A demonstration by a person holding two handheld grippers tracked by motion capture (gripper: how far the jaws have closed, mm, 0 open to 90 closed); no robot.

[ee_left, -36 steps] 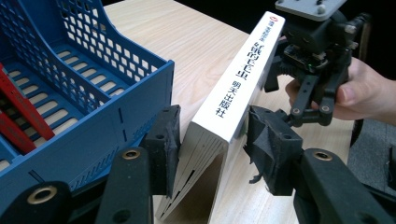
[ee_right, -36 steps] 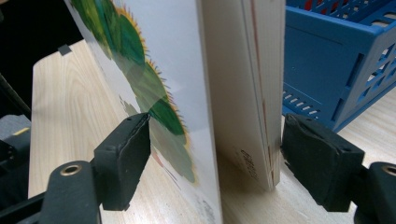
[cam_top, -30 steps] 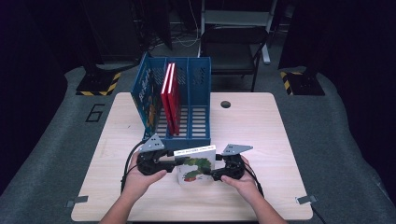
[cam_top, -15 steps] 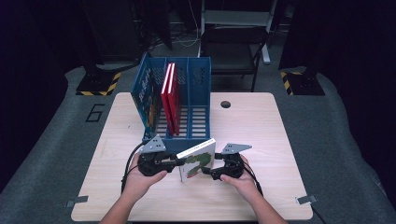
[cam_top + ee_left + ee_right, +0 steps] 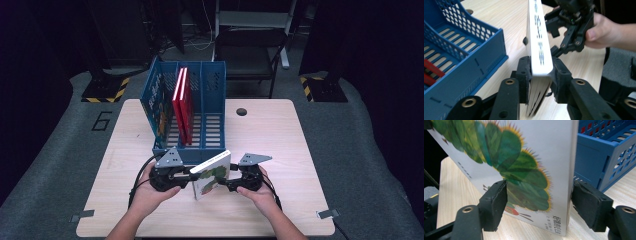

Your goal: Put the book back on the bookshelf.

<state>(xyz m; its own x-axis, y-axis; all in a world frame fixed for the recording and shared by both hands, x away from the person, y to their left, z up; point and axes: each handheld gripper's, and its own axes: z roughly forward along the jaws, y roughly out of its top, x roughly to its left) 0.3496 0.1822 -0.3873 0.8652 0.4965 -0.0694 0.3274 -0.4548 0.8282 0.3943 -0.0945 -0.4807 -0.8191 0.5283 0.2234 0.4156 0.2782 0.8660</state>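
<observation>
A white picture book (image 5: 212,175) with a green caterpillar cover (image 5: 524,170) stands tilted on its edge near the table's front, just before a blue file rack (image 5: 187,150). My left gripper (image 5: 187,176) is shut on the book's spine end (image 5: 537,37), with a pad pressed on each side (image 5: 540,75). My right gripper (image 5: 227,184) stands open on the book's other side. In the right gripper view its jaws (image 5: 539,202) are wide apart with the book slanting between them, and the right pad (image 5: 586,205) sits beside the spine edge.
Two red books (image 5: 182,105) stand upright in the rack's middle slot; the right slot (image 5: 214,125) holds nothing. A patterned blue book leans in the left slot (image 5: 159,107). A dark cable hole (image 5: 242,111) lies behind the rack. A chair stands beyond the table.
The book has been tipped up from lying nearly flat between the grippers to standing on its edge, closer to the rack's front. Both hands stayed near the table's front.
</observation>
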